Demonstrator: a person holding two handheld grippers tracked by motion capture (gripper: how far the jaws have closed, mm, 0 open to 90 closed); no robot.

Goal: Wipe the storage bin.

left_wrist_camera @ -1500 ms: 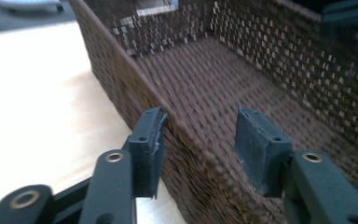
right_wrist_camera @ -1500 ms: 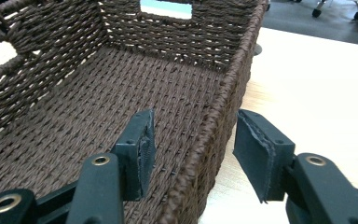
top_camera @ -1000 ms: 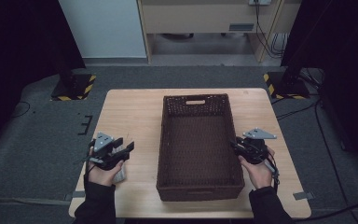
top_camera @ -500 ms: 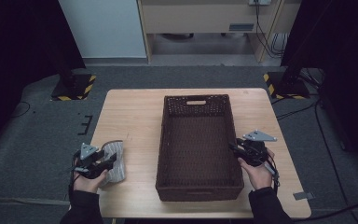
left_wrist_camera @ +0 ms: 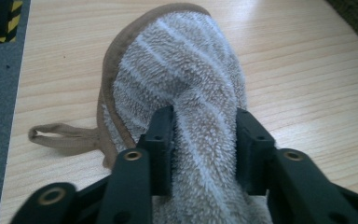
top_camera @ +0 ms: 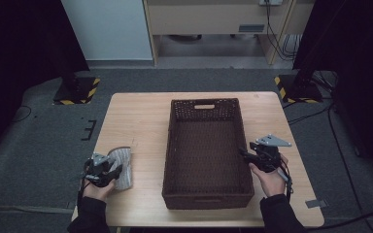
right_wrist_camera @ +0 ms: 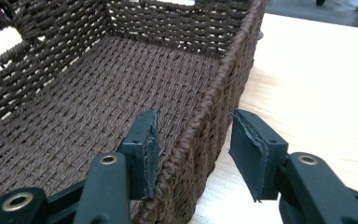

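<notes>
1. A wooden table (top_camera: 141, 116) stands on grey carpet, with a dark wicker basket (top_camera: 206, 109) in its middle, long side running away from the person.
2. A striped terry cloth (top_camera: 122, 164) with a brown edge lies at the table's near left part, well left of the basket and apart from it.
3. The left gripper (top_camera: 108, 171) sits low over the cloth, at its near end, with the person's hand behind it.
4. In the left gripper view the left gripper's (left_wrist_camera: 204, 135) jaws have just been closing, and now pinch a raised fold of the cloth (left_wrist_camera: 182, 74) between them, both pads pressing into the pile.
5. The rest of the cloth spreads flat on the table beyond the jaws; a thin brown loop (left_wrist_camera: 58, 134) trails from its edge, lying on the wood.
6. The right gripper (top_camera: 245, 156) is at the basket's right long wall, toward the near half, held level by the person's hand.
7. In the right gripper view the right gripper's (right_wrist_camera: 193, 140) jaws straddle that wall's rim (right_wrist_camera: 214, 98): one jaw is inside the basket, the other outside over the table.
8. Those jaws have just been opening; they stand spread, with a clear gap between the outer pad and the wicker. The inner pad is close beside the wall; whether it touches cannot be told.
9. The basket rests flat on the table.
</notes>
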